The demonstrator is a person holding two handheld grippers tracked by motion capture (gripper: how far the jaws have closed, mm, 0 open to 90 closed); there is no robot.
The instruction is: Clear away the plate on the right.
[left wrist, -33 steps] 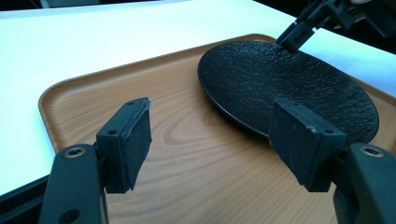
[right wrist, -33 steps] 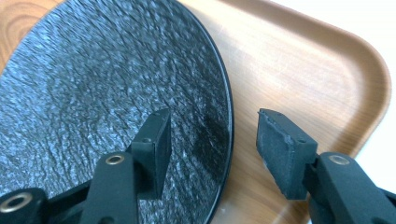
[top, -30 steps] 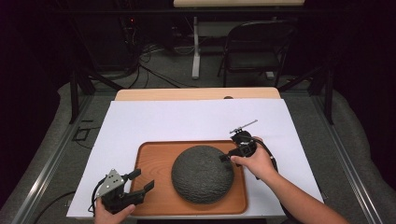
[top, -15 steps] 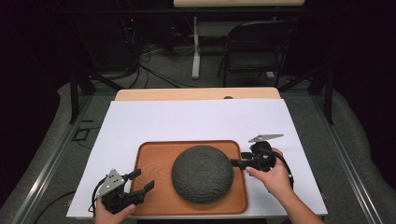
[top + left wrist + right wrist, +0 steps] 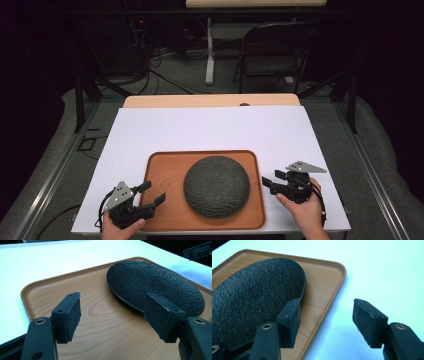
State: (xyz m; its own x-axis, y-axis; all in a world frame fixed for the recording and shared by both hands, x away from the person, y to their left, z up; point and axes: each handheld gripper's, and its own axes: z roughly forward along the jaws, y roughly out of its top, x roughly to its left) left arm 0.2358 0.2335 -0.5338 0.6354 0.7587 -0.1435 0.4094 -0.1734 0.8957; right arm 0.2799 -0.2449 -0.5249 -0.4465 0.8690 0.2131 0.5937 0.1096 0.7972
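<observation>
Dark, rough-textured round plate point(image 5: 216, 186) lying flat in the middle of a wooden tray point(image 5: 161, 172), tray set on a white sheet point(image 5: 210, 127) over the table, near the person's edge. Left gripper point(image 5: 148, 194) at the tray's near left corner, jaws spread wide over bare wood, nothing between them; in the left gripper view point(image 5: 113, 312), pads hanging above the tray floor, plate point(image 5: 155, 287) just beyond the far-side pad, tray rim point(image 5: 27, 291) curving off at left. Right gripper point(image 5: 270, 181) just off the tray's right edge, held over the white sheet, pointing in at the plate. Jaws there just been opening, now at full spread, empty. In the right gripper view point(image 5: 325, 320), one pad above the tray's edge point(image 5: 337, 272) close to the plate's rim point(image 5: 262, 295), other pad over the white sheet, no contact with plate or tray visible. Grey three-cornered plates on top of both grippers. Folding chair point(image 5: 272, 50) and cables on the floor beyond the table.
</observation>
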